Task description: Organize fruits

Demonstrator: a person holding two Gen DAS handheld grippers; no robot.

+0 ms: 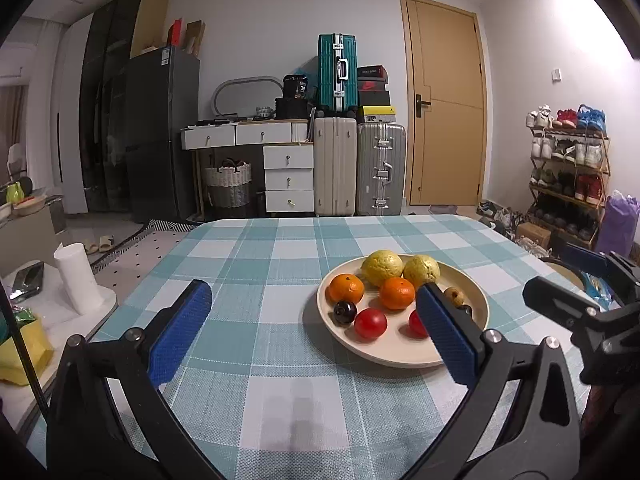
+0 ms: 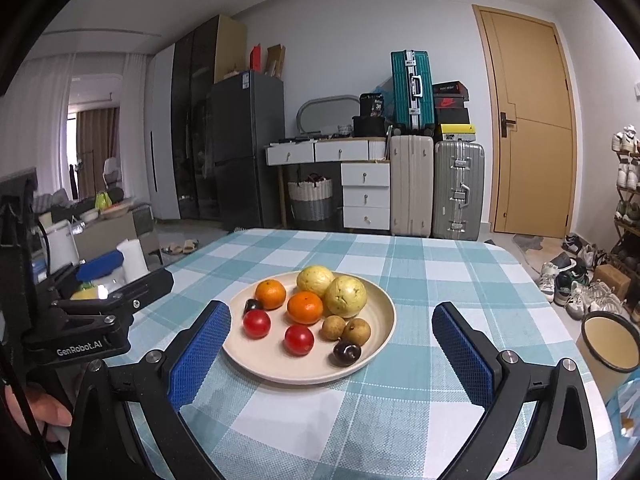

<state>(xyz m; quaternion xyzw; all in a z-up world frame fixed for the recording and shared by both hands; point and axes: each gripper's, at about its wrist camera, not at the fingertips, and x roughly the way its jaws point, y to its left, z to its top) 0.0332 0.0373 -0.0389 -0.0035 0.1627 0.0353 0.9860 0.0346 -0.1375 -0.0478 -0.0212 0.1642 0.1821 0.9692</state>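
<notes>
A cream plate point(image 2: 380, 320) sits on the checked tablecloth and also shows in the left wrist view point(image 1: 480, 300). On it lie two yellow guavas point(image 2: 346, 295), two oranges point(image 2: 305, 307), two red tomatoes point(image 2: 299, 339), two brown longans point(image 2: 333, 327) and two dark plums point(image 2: 346, 353). My right gripper point(image 2: 332, 344) is open and empty, its blue pads either side of the plate's near edge. My left gripper point(image 1: 312, 320) is open and empty, left of the plate; its right pad point(image 1: 448, 332) hides part of the plate.
A cream mug with a dark rim point(image 2: 610, 344) stands at the table's right edge. A white paper roll point(image 1: 78, 280) and yellow bag point(image 1: 20, 352) sit on a side surface to the left. Suitcases point(image 1: 336, 168), drawers and a shoe rack point(image 1: 568, 176) lie beyond the table.
</notes>
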